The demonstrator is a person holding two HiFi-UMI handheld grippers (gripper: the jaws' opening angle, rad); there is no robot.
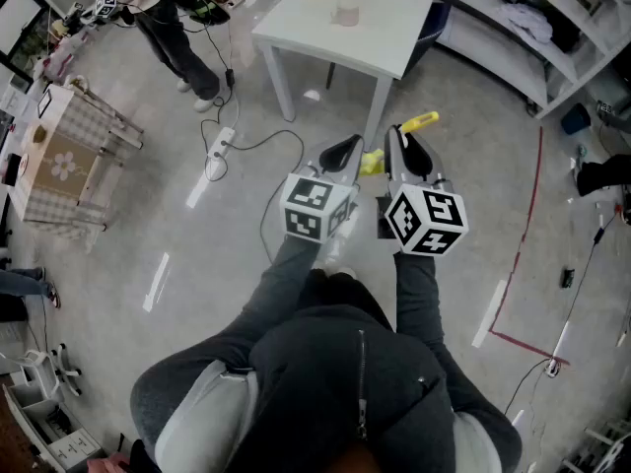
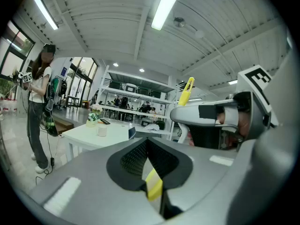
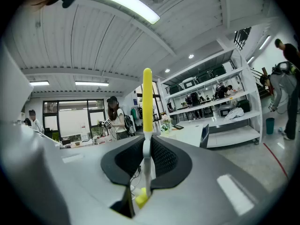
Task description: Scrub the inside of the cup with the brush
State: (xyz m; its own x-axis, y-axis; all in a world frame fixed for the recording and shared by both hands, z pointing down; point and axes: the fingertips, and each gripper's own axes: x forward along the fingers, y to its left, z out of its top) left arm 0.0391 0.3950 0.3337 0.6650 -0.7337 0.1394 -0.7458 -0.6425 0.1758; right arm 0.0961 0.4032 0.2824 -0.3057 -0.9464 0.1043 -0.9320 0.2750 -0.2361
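Observation:
A small pale cup (image 1: 346, 14) stands on the white table (image 1: 385, 42), well ahead of both grippers; it also shows as the cup (image 2: 101, 131) in the left gripper view. My right gripper (image 1: 406, 146) is shut on the brush (image 1: 420, 121), whose yellow handle sticks out past the jaws. In the right gripper view the brush (image 3: 147, 102) has its white shaft pinched between the pads of the right gripper (image 3: 147, 144). Close beside it, my left gripper (image 1: 345, 150) is held level. Its jaws meet in the left gripper view (image 2: 147, 144), with only a yellow sliver low in the gap.
A person (image 1: 173, 28) stands by the table's far left. A power strip (image 1: 221, 144) and cables lie on the floor. Red tape (image 1: 532, 200) marks the floor at right. Shelves (image 1: 532, 28) run along the back. A checked, cloth-covered box (image 1: 69, 156) sits at left.

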